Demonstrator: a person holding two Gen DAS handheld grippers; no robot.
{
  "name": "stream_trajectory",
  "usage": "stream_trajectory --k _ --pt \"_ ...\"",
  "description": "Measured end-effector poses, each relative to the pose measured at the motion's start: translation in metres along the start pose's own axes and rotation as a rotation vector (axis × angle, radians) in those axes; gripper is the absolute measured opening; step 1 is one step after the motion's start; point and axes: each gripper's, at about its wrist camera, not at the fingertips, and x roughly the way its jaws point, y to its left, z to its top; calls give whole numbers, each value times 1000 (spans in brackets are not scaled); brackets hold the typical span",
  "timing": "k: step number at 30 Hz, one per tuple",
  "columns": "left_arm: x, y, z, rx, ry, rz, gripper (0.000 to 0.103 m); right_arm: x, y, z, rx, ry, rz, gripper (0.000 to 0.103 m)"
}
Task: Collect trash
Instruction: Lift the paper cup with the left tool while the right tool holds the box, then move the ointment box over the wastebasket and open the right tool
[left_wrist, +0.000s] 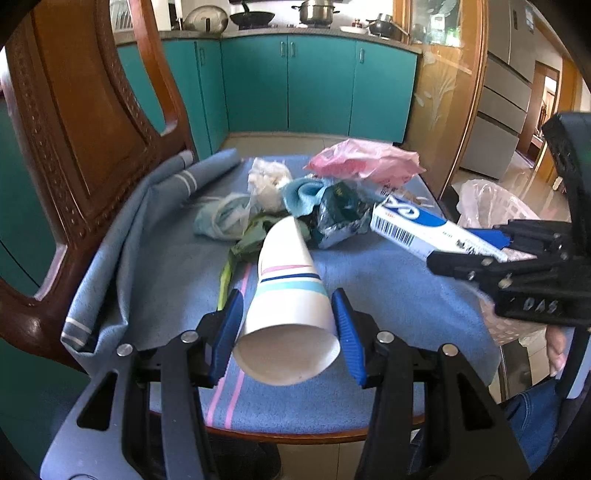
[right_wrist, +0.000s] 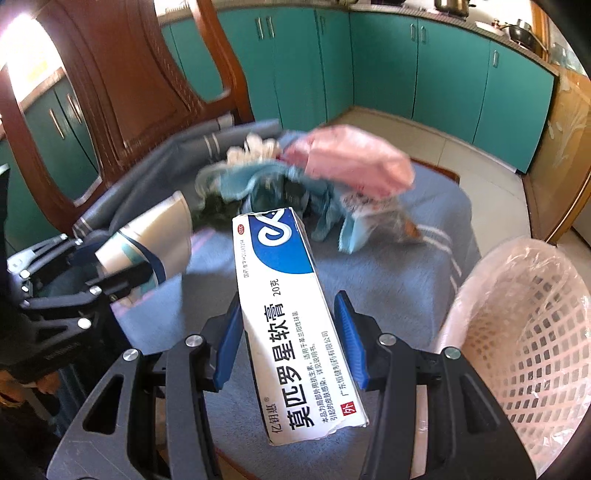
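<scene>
Now the left claw (left_wrist: 287, 334) pinches the paper cup (left_wrist: 286, 295); the right claw (right_wrist: 291, 341) pinches the ointment box (right_wrist: 291, 314).

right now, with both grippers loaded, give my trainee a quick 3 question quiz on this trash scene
1. True or false: the left gripper is shut on the paper cup.
2. What does the right gripper hold? A) pink plastic bag B) ointment box C) green wrapper
3. In the right wrist view, on which side of the held box does the lined basket stand?

Key: 1 true. 2 B, the ointment box. 3 right.
</scene>
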Motion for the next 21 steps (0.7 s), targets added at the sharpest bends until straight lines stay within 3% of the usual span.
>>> stream_trajectory --k 6,13,16,21 --pt "-2 -3 2 9 -15 0 51 -28 -10 3 26 -90 33 49" --pt "-6 -11 3 25 -26 -17 51 -66 -49 5 125 -190 -15 49" --pt "-8 -18 4 33 -27 -35 51 -77 -77 1 211 -203 -66 49" --pt "-8 -39 11 60 -33 -93 51 -83 -119 -14 324 -155 -246 49"
